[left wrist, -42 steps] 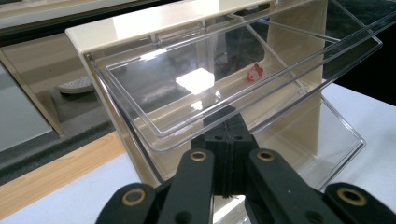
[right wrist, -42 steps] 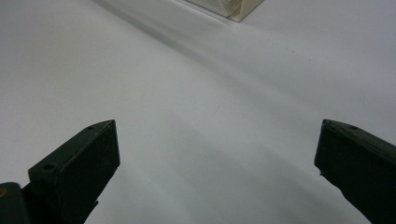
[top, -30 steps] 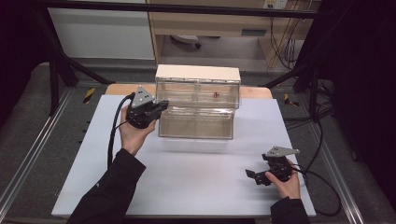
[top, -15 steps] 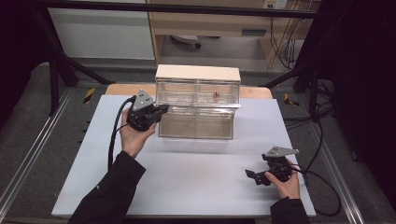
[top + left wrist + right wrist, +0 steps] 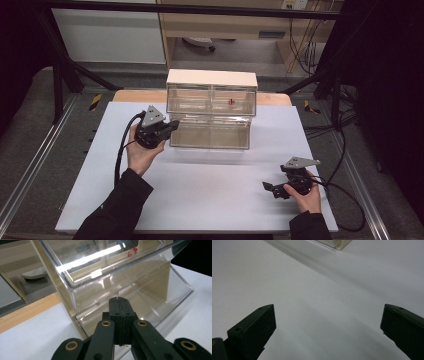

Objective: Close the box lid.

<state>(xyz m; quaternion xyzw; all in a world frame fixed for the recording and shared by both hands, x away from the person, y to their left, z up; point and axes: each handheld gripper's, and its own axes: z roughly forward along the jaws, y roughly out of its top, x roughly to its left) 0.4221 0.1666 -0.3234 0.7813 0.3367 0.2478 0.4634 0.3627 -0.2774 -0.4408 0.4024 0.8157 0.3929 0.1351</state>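
Note:
A clear plastic drawer cabinet (image 5: 211,95) with a beige top stands at the back of the white table. Its wide lower drawer (image 5: 210,134) is pulled out toward me. A small red item (image 5: 231,102) lies in the upper right drawer, and the left gripper view shows this red item (image 5: 132,250) at the top. My left gripper (image 5: 171,125) is shut with nothing between its jaws, its tip at the drawer's left end. In the left gripper view my left gripper (image 5: 119,305) points at the drawer's clear wall (image 5: 140,297); contact is unclear. My right gripper (image 5: 272,189) rests open near the table's front right, and in its own view my right gripper (image 5: 328,317) stands over bare table.
The white table top (image 5: 200,190) stretches wide between the two hands. A wooden strip (image 5: 140,96) runs behind the cabinet's left side. Cables (image 5: 340,200) trail from the right gripper toward the table's right edge. Metal rails (image 5: 30,165) flank the table.
My left gripper has drifted slightly toward the near side beside the drawer's left end. The right gripper and the drawer have not moved.

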